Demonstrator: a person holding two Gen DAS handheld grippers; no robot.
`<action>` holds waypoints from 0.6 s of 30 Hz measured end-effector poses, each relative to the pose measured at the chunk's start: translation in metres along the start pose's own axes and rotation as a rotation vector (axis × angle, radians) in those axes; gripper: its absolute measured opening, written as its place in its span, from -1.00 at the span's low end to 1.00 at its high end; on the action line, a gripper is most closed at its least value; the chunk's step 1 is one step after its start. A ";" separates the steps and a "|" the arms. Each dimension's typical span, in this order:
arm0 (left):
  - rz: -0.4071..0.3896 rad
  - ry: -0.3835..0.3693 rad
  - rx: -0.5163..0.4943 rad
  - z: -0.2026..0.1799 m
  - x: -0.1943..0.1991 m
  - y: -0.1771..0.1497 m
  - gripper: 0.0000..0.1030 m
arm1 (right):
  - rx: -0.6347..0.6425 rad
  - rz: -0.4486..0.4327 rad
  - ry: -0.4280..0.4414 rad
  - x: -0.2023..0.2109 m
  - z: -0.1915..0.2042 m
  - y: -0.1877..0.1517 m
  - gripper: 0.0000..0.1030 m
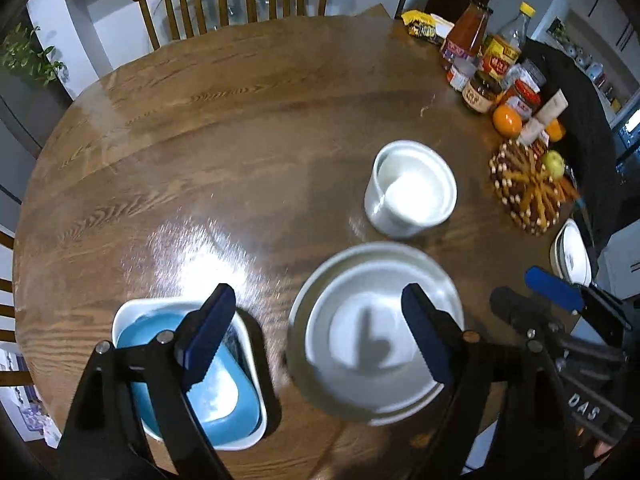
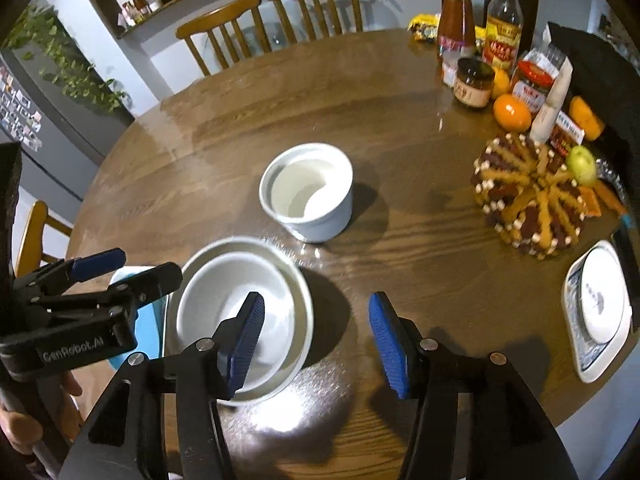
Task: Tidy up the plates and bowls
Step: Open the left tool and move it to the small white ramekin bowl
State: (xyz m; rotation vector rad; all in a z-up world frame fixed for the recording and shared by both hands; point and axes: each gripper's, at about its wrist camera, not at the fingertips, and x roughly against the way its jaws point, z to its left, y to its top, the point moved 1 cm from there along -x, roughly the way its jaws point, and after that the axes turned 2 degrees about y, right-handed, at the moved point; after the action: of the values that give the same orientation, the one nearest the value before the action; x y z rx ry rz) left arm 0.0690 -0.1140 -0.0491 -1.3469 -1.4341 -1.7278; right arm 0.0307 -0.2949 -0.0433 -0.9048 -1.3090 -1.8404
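Looks like the white bowls [image 2: 240, 320] just got nested near the table [image 2: 400, 280] edge, both grippers' fingers [image 2: 246, 344] open and empty, so next grab's probably the far cup-shaped bowl [image 2: 308, 190].

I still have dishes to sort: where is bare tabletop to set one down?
Bare wood runs from the white pot back to the chairs and left. Crowded: the jars and bottles, the woven trivet, and the near edge with the stacked bowls.
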 end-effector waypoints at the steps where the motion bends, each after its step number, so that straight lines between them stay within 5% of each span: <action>1: -0.004 0.001 0.003 -0.001 -0.001 0.004 0.69 | -0.002 -0.004 -0.003 0.000 -0.002 0.003 0.09; 18: 0.072 0.033 0.073 -0.020 -0.053 0.060 0.69 | -0.042 0.021 0.030 -0.041 -0.036 0.063 0.11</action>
State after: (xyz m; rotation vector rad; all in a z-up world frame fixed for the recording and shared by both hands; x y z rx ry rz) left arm 0.1331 -0.1613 -0.0715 -1.3098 -1.4001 -1.6281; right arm 0.0998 -0.3396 -0.0571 -0.9064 -1.2419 -1.8646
